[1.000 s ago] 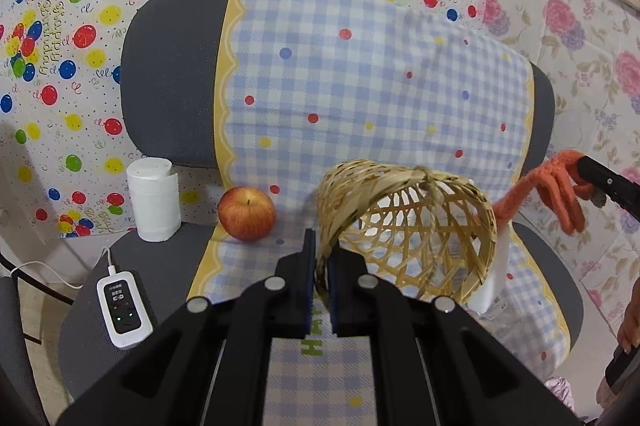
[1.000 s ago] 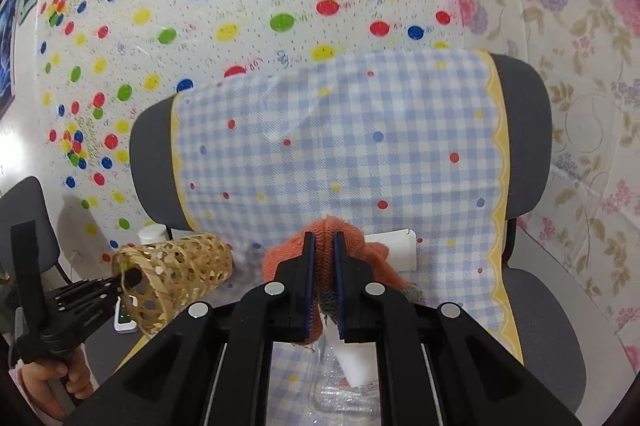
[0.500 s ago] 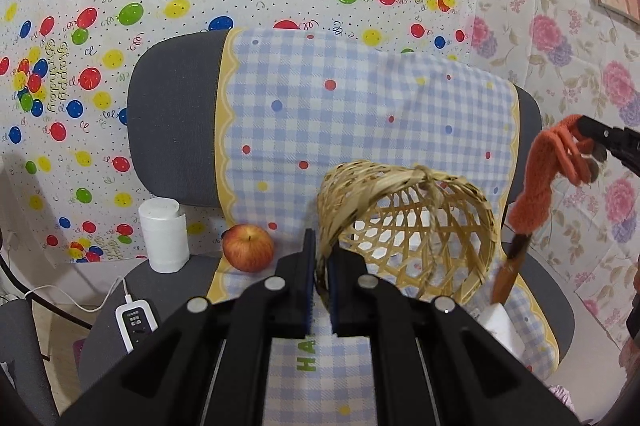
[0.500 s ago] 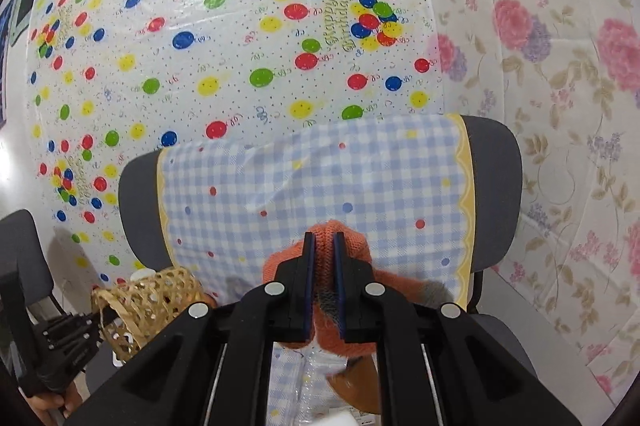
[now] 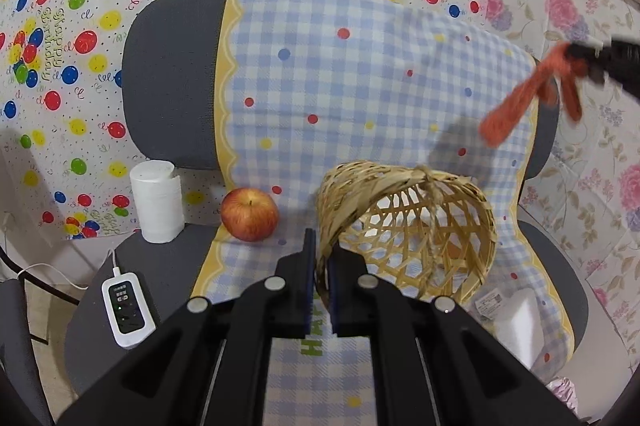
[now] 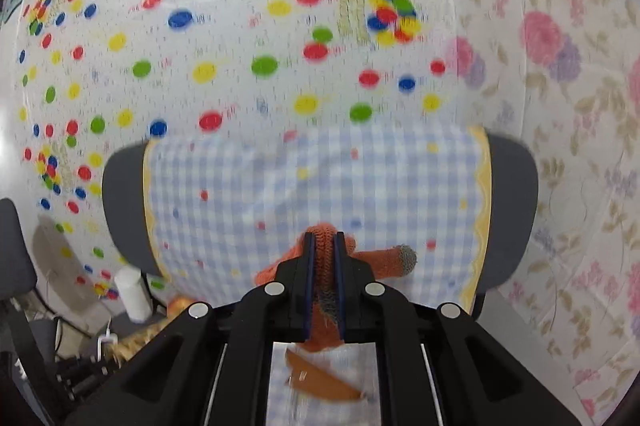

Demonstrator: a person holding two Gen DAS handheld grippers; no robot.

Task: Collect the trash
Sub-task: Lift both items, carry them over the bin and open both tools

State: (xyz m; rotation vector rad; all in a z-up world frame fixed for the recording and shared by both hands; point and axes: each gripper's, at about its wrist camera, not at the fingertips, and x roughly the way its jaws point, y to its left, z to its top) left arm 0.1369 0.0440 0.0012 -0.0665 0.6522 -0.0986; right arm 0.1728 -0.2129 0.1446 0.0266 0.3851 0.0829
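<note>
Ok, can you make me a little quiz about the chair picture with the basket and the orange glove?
1. True or false: the left tool is pinching the rim of the wicker basket.
2. What is the right tool holding? A) the apple B) the orange glove C) the paper roll
3. Fill in: the apple sits on the chair seat between the basket and the white ____.

Key
1. True; its jaws are closed on the rim.
2. B; the orange glove hangs up in the air, above and to the right of the basket.
3. Paper roll.
</note>
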